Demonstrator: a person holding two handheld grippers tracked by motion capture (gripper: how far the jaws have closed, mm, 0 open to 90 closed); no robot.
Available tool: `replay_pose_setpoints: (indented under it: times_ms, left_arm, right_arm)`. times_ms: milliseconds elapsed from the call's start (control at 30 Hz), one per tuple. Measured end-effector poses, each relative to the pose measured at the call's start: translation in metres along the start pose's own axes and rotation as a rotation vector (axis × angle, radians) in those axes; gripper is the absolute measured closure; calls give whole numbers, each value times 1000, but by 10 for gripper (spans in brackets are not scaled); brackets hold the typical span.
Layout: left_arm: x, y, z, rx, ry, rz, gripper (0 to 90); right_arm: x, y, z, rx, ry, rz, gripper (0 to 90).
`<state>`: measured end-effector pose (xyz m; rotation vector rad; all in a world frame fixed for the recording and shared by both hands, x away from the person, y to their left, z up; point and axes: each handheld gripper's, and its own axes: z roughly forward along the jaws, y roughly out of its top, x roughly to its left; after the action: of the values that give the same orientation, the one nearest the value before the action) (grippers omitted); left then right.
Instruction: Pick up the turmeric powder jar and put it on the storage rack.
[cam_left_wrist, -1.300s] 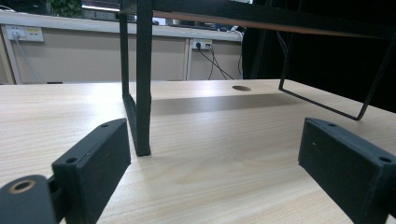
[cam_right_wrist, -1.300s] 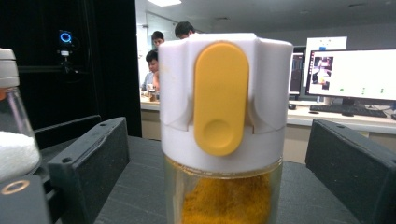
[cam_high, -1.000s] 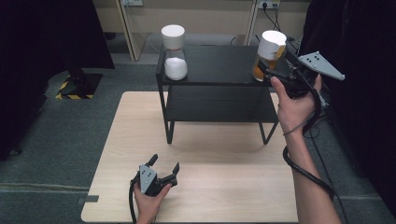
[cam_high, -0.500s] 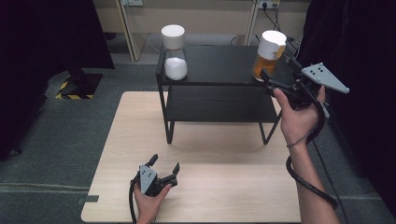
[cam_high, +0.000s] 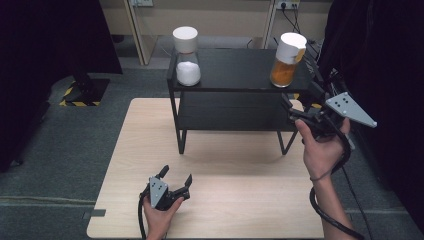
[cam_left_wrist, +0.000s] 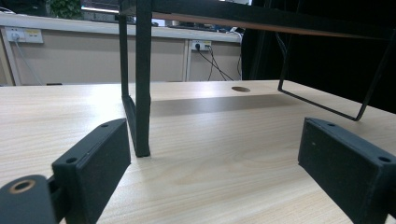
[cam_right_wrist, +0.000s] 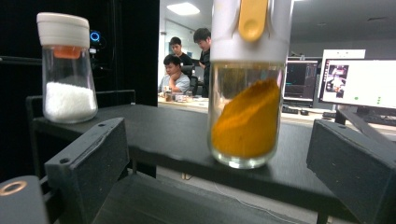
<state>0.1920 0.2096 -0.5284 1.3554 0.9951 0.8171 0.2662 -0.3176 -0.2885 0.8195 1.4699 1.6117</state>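
Observation:
A black two-tier shelf (cam_high: 235, 75) stands on the wooden table (cam_high: 225, 200). On its top left is a white-capped jar of white powder (cam_high: 186, 60). On its top right is a jar of orange powder (cam_high: 287, 62) with a white and yellow cap. My right gripper (cam_high: 300, 97) is open, just off the shelf's right end, below and short of the orange jar. In the right gripper view the orange jar (cam_right_wrist: 247, 116) stands upright beyond my open right gripper (cam_right_wrist: 219, 172), with the white jar (cam_right_wrist: 67, 70) farther left. My left gripper (cam_high: 175, 177) rests open near the table's front; nothing is between its jaws.
In the left gripper view a black shelf leg (cam_left_wrist: 142, 93) stands on the table just ahead of the left gripper (cam_left_wrist: 219, 163). Grey floor surrounds the table, with dark curtains at both sides. People sit at desks with monitors (cam_right_wrist: 359, 79) far behind the shelf.
The right gripper has drawn down and back from the orange jar, which stays upright on the shelf top. The left gripper has not moved.

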Motion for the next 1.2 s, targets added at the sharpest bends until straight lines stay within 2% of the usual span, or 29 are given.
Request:
replay_pose_setpoints:
  times_ms: [267,600,867,1200]
  left_arm:
    - [0,0,0,1,0,3,87]
    - [-1,0,0,1,3,6,86]
    - [-1,-1,0,-3,3,5,86]
    - [-1,-1,-1,-5,5,9,86]
  right_arm:
    - [-1,-32,-23,15,13,34,56]
    - [4,-73,-49,62,24,21,55]
    - [7,-102,-62,82,37,54,55]
    - [10,-154,-83,173,52,117,55]
